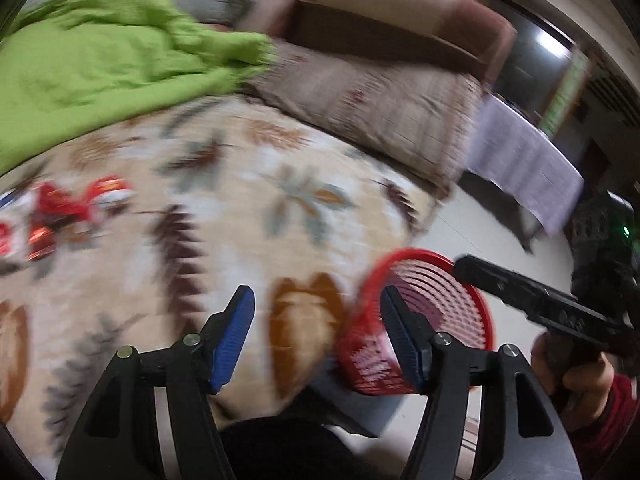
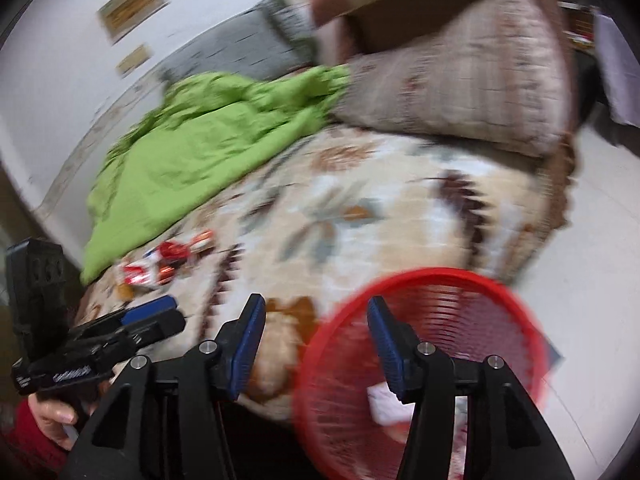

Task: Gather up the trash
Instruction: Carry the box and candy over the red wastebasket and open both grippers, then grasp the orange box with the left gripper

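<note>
Red and white wrappers (image 1: 60,212) lie on the patterned bedspread (image 1: 224,184) at the left; they also show in the right wrist view (image 2: 168,264). A red mesh basket (image 1: 432,312) stands on the floor beside the bed, with white paper inside (image 2: 384,404). My left gripper (image 1: 316,312) is open and empty above the bed's edge, right of the wrappers. My right gripper (image 2: 316,320) is open and empty, over the basket's rim (image 2: 440,276). Both views are blurred.
A green blanket (image 1: 100,60) is crumpled at the bed's far side. A patterned pillow (image 1: 384,108) leans on a brown headboard (image 1: 380,4). A cloth-covered table (image 1: 524,160) stands across pale floor (image 2: 592,240).
</note>
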